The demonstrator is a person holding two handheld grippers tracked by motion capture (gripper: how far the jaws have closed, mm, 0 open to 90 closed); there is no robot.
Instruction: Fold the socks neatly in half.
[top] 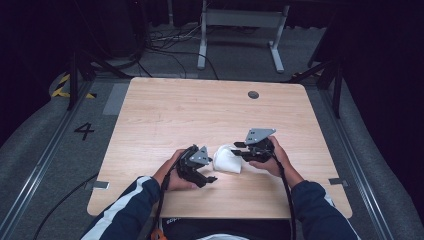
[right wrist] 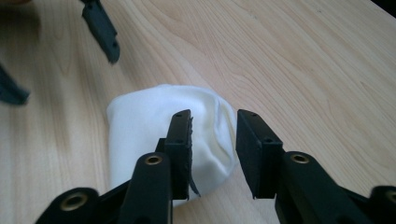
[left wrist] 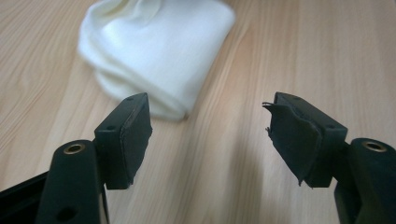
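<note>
one white cloth [top: 228, 160] lies bunched and folded on the wooden table [top: 165, 115], near the person's edge and a little toward four o'clock of the tabletop's middle, sitting between the two tools. it looks like soft, matte knit or fleece, doubled over into a rounded pad with loose layered edges and a rumpled top, so it should give and slide rather than hold shape. the right gripper [right wrist: 212, 140] hovers low over the cloth from its three o'clock side, its jaws parted by a narrow gap with fabric showing behind and between them; whether they touch the cloth i cannot tell, and they do not look clamped yet. the left gripper [left wrist: 208, 126] waits at the cloth's eight o'clock, jaws wide apart and holding nothing, one rubber pad [left wrist: 289, 135] visibly torn and frayed. judging by this, the step in hand is taking a hold on the cloth: best to bite a single upper layer at a fold edge, not the whole bundle, and let the left tool pin or catch the near corner so the pale, smooth-grained wood doesn't let the pad skate away.
</note>
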